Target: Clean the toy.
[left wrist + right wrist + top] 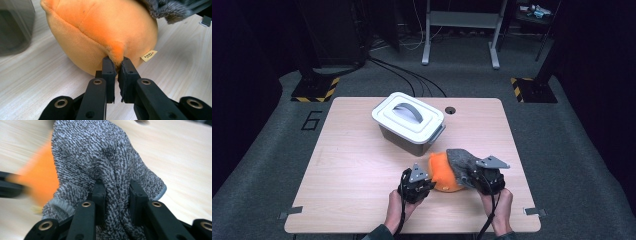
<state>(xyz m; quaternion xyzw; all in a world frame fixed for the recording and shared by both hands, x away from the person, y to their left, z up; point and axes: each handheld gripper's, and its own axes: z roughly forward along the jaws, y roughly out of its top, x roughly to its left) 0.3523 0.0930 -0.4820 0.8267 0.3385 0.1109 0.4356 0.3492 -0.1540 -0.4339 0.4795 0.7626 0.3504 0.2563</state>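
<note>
Both hands come in over the near edge of the wooden table [362, 165], each holding a black two-jaw gripper with a cable trailing back toward the person. Seen from the high view, the left gripper [416, 183] sits near the near edge, a little right of the table's middle, touching the near-left side of an orange plush toy [443, 172]. Its own view shows the jaws clenched on a small pinch of the toy's orange fabric [116, 53], the pads nearly meeting around the fold. A small yellow label [149, 55] hangs from the toy's seam just to the right of the jaws, low against the tabletop.

On the toy's other side, the right gripper [487, 176] is toward the near-right part of the table, with a grey three-cornered plate on top. It grasps a grey speckled knitted cover [461, 161] that is draped over the right part of the toy; in the right gripper view a thick fold of the knit [110, 170] is bunched between the two jaws, which stand somewhat apart around it. Orange plush shows blurred to the left of the knit there.

Beyond the toy, toward the far edge and near the table's middle, stands a grey storage box [409, 131] with a white handled lid [408, 116] closed on it. Close to the far edge, right of the box, is a small round hole [450, 110] in the tabletop.
</note>
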